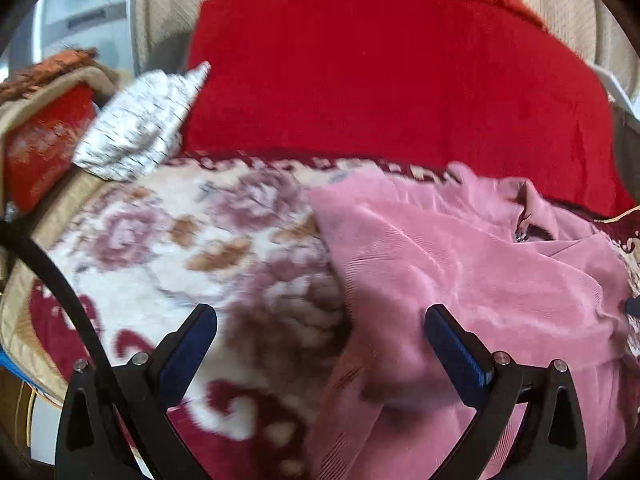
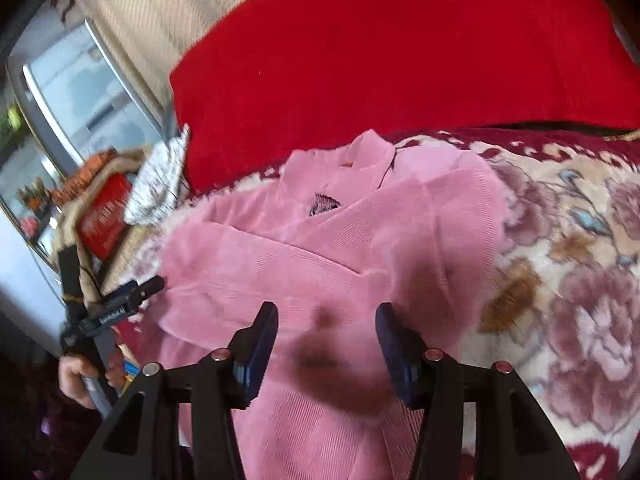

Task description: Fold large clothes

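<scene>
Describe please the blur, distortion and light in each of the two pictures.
Left wrist view: motion blur smears the floral blanket; fisheye bends the red cushion. Right wrist view: pink garment soft, dark shadow patches near the right gripper; bright daylight at the window.

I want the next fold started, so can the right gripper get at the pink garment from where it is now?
Probably yes: the right gripper hangs open directly over the pink garment, with nothing lying between them.
</scene>
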A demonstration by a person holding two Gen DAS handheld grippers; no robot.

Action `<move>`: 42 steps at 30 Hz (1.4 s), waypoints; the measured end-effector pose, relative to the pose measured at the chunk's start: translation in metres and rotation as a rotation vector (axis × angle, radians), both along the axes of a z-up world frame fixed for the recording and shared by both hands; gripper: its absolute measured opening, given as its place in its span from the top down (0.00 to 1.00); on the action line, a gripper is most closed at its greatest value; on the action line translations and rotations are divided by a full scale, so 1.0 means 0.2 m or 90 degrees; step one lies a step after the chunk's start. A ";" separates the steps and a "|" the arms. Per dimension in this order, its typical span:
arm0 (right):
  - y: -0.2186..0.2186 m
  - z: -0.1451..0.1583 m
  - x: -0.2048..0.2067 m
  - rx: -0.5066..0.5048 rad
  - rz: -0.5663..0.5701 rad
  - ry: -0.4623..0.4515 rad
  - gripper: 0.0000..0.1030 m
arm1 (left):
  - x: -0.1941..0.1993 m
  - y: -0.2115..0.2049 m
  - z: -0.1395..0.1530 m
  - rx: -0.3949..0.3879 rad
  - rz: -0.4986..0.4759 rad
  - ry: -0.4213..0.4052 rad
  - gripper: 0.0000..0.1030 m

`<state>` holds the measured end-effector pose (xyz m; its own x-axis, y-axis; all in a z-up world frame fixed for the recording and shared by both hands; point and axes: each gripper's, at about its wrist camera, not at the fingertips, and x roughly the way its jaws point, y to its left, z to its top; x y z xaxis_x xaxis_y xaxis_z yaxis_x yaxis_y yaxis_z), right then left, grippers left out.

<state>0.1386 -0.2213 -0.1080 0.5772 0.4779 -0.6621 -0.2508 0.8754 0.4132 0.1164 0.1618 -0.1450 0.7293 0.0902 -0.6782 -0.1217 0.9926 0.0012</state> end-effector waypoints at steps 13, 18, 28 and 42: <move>-0.38 0.02 -0.44 0.023 -0.023 0.040 0.26 | -0.57 0.14 -0.20 -0.169 0.002 0.008 0.00; -0.40 -0.05 -0.46 0.035 -0.016 0.076 0.26 | -0.60 0.08 -0.29 -0.174 -0.023 0.049 0.24; -0.18 -0.20 -0.52 -0.013 0.088 0.117 0.26 | -0.68 0.12 -0.50 -0.253 0.009 0.152 0.15; -0.05 -0.34 -0.55 -0.038 0.142 0.161 0.23 | -0.56 -0.09 -0.61 -0.212 -0.101 0.160 0.13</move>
